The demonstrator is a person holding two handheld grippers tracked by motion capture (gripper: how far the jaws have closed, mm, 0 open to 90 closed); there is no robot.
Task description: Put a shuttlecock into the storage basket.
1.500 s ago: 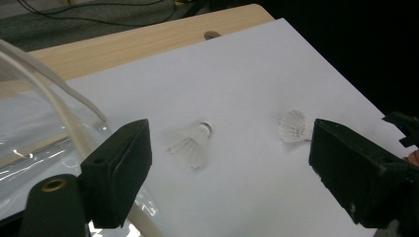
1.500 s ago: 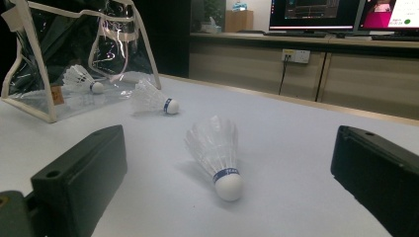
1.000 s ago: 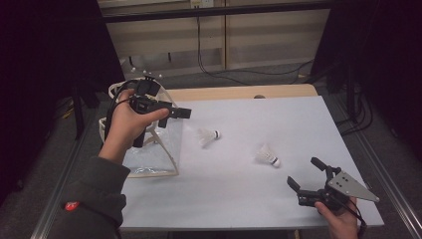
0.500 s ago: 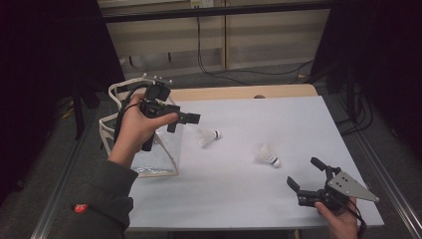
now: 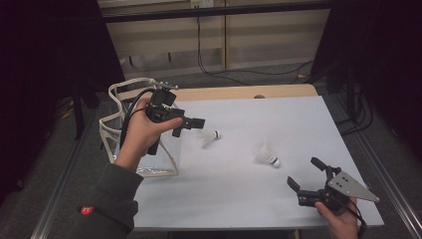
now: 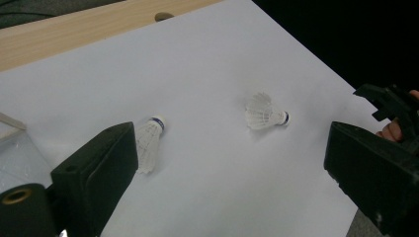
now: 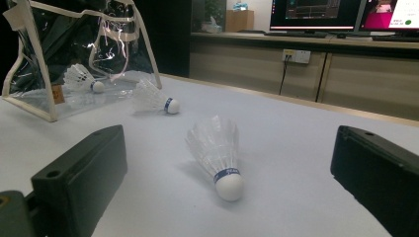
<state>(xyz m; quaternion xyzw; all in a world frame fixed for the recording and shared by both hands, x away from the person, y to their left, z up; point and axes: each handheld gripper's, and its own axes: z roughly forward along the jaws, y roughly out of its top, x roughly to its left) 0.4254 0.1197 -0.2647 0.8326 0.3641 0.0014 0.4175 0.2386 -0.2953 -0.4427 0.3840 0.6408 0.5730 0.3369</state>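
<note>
from the high view, my left gripper (image 5: 191, 123) hangs raised above the left part of the white table (image 5: 298, 124), its jaws spread and empty, pointing toward the near shuttlecock (image 5: 210, 138), which lies on its side just right of the clear bag (image 5: 142, 149). the bag stands at the table's left edge with its cream trim and handles up. the second shuttlecock (image 5: 267, 155) lies farther right, well apart from the first, cork end toward my right gripper (image 5: 306, 177), which sits low by the table's front right corner with its jaws wide and nothing between them. in the left gripper view, my two black jaws frame the scene wide apart: the near shuttlecock (image 6: 149, 143) lies beside my left jaw, cork pointing away from me, and the second shuttlecock (image 6: 264, 112) rests out in the open between the jaws, cork toward the other gripper (image 6: 390, 106) at the far right. in the right gripper view, my jaws stand wide and empty, low to the table; the second shuttlecock (image 7: 220, 153) lies between them with its cork toward me, the near shuttlecock (image 7: 153, 98) lies beyond it just beside the clear bag (image 7: 44, 64), and a third shuttlecock (image 7: 83, 79) rests inside that bag.
</note>
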